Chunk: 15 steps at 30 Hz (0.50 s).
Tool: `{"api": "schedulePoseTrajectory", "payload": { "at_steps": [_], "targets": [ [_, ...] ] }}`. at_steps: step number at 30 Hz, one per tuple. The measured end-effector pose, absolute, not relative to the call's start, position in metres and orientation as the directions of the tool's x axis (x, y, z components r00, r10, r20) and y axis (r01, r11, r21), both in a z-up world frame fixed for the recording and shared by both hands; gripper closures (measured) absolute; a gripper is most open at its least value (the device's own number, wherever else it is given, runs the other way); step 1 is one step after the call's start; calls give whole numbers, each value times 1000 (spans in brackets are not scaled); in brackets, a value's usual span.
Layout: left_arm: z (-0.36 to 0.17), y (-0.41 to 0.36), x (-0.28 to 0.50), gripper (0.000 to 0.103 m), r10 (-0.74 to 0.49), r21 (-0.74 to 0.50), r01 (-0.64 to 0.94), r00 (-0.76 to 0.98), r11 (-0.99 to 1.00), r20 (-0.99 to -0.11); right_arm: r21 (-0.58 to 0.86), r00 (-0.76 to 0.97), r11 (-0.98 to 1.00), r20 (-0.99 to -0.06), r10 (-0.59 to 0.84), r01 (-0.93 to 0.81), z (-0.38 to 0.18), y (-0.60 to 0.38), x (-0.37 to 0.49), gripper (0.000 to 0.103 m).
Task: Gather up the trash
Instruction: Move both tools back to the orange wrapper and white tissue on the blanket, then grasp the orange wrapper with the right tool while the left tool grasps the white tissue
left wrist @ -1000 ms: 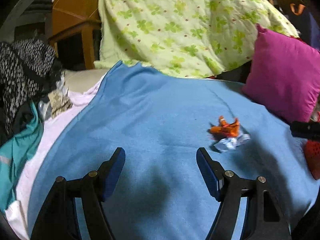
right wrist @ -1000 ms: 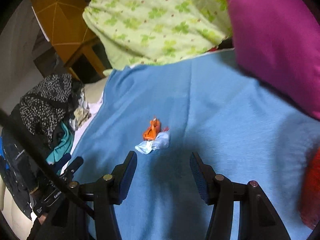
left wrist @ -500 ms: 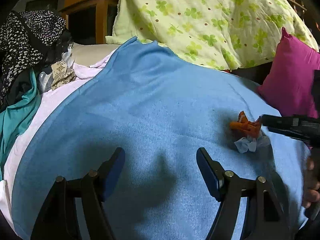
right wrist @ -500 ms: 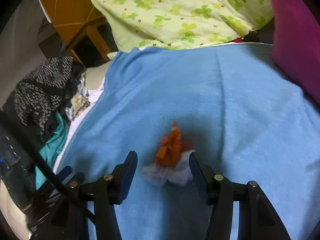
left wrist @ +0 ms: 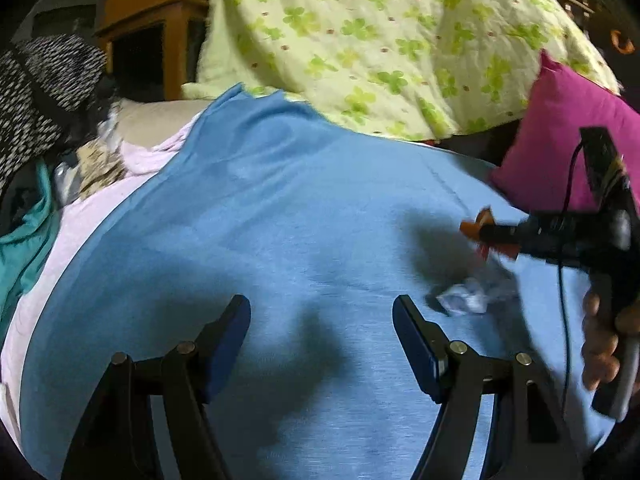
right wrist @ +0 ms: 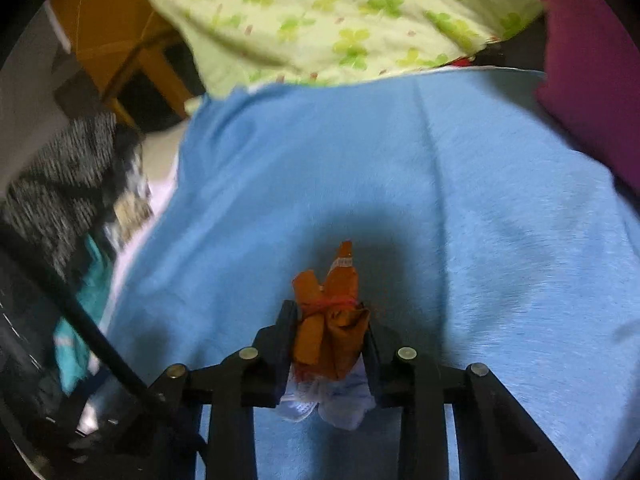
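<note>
Orange wrapper (right wrist: 326, 332) sits pinched between the two fingers of the right hand-held gripper (right wrist: 328, 344), which are clamped on it just above the blue sheet (right wrist: 460, 200) of the bed. From the left wrist view the same wrapper (left wrist: 480, 228) shows at the tip of the right hand-held gripper (left wrist: 496, 236), raised off the sheet. A white tissue (left wrist: 464, 298) lies on the sheet just beneath it; in the right wrist view this tissue (right wrist: 332, 400) hangs or lies under the fingers, and I cannot tell whether it is caught in the grip or only lying below.

The left hand-held gripper (left wrist: 320, 332) hovers over bare sheet with its fingers wide apart, holding nothing.

Risks, as I judge them: the wrapper is light and crumpled, so a thin pinch could let it slip out during the lift. If the tissue is loose, it stays behind and needs a second pick. Closing low over soft fabric could also snag the sheet. The pink pillow (left wrist: 568, 128) and green quilt (left wrist: 380, 40) stand well apart.
</note>
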State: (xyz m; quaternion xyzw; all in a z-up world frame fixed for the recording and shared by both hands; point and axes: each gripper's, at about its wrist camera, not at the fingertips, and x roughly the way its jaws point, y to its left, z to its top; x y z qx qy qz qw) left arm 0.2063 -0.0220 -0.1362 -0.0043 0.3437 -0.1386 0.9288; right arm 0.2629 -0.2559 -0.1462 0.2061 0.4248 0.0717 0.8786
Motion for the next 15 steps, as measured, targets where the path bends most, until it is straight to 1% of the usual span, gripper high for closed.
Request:
{"api": "schedulePoseTrajectory", "payload": {
  "at_steps": [3, 5, 8, 11, 13, 15],
  "targets": [
    [-133, -43, 208, 29, -337, -124, 338, 695, 933, -635, 497, 673, 862, -672, 309, 101, -132, -288, 243, 70],
    [-132, -61, 213, 29, -371, -116, 393, 674, 912, -639, 525, 690, 840, -659, 299, 138, -126, -307, 225, 70],
    [-134, -92, 222, 29, -432, -118, 485, 610, 866, -664, 538, 702, 821, -660, 269, 191, -119, -332, 197, 70],
    [-136, -113, 230, 29, -454, -108, 531, 579, 840, -677, 570, 714, 787, -651, 257, 236, -120, -355, 162, 70],
    [-142, -123, 237, 29, -486, -139, 570, 520, 810, -702, 572, 706, 779, -662, 253, 257, -123, -362, 140, 70],
    [-149, -132, 244, 29, -493, -153, 581, 489, 799, -720, 564, 692, 781, -676, 252, 267, -128, -363, 122, 70]
  ]
}}
